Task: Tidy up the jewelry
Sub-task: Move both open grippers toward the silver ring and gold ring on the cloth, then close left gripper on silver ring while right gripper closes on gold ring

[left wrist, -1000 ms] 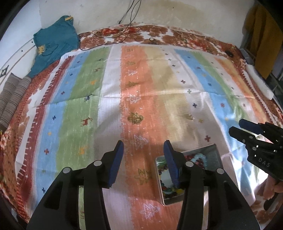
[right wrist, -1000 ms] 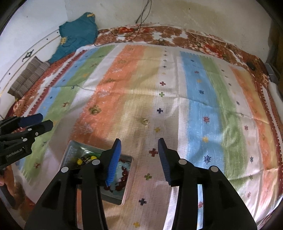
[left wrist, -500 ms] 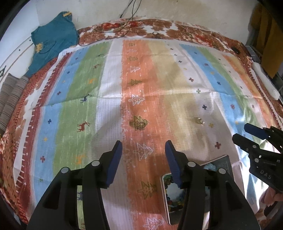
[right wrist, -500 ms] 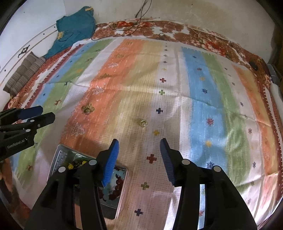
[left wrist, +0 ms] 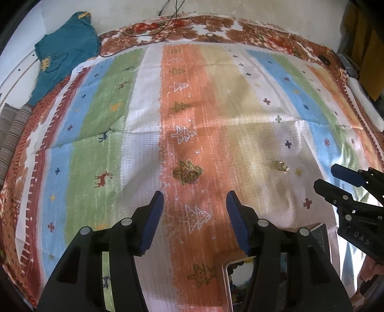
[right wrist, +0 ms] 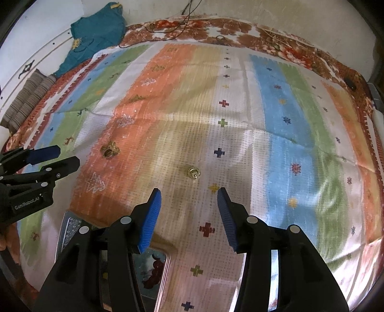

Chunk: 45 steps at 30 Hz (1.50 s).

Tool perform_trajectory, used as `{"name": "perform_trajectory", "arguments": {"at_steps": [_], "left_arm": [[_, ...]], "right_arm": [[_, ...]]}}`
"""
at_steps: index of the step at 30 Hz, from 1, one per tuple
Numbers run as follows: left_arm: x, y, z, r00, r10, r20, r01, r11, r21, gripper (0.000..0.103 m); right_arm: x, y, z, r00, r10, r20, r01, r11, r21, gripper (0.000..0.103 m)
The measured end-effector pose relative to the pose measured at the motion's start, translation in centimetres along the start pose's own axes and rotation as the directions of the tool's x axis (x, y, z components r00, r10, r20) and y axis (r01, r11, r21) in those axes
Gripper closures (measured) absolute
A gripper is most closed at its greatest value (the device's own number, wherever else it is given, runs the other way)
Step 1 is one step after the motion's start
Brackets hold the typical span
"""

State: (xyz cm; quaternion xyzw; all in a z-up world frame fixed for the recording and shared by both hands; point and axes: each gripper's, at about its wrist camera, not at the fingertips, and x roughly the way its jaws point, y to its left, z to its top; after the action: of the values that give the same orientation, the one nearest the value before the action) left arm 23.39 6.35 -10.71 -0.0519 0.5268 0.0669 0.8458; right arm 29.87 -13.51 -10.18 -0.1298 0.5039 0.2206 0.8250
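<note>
A gold ring (left wrist: pixel 191 175) lies on the orange stripe of the cloth, just ahead of my open, empty left gripper (left wrist: pixel 195 213); it shows in the right wrist view (right wrist: pixel 108 152) too. A second small gold piece (right wrist: pixel 193 172) lies on the pale stripe just ahead of my open, empty right gripper (right wrist: pixel 187 208); it also shows in the left wrist view (left wrist: pixel 281 165). A metal tin (left wrist: pixel 236 283) of beads and jewelry sits near the front edge between both grippers, partly hidden by the fingers; in the right wrist view it (right wrist: pixel 153 271) is at the lower left.
A striped cloth (left wrist: pixel 134 134) covers a floral bedspread (left wrist: pixel 216 26). A teal garment (left wrist: pixel 62 57) and a striped cushion (left wrist: pixel 12 134) lie at the far left. Cables (left wrist: pixel 168 21) run along the back wall. A small dark object (right wrist: pixel 349 82) sits far right.
Both grippers have moved forward over the cloth, away from the tin, which has slid toward the bottom of both views. The two gold pieces are now closer to the fingertips.
</note>
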Motion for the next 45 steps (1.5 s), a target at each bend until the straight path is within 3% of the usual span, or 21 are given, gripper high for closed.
{"name": "perform_trajectory", "arguments": {"at_steps": [34,41,45], "left_arm": [[8.1,1.6,2.8,0.992,-0.032,-0.125,0.030,0.999,-0.018,0.049],[9.3,0.8,3.0,0.988,-0.024,-0.153,0.024,1.000,0.004,0.060],[9.6,0.5,3.1,0.988,-0.006,-0.155,0.009,1.000,0.023,0.073]], "right_arm": [[8.4,-0.6,2.3,0.993,-0.003,-0.120,0.005,1.000,0.017,0.054],[9.2,-0.6,2.6,0.992,-0.004,-0.126,0.005,1.000,0.009,0.055],[9.3,-0.9,2.6,0.990,-0.011,-0.142,0.013,1.000,0.015,0.071]]}}
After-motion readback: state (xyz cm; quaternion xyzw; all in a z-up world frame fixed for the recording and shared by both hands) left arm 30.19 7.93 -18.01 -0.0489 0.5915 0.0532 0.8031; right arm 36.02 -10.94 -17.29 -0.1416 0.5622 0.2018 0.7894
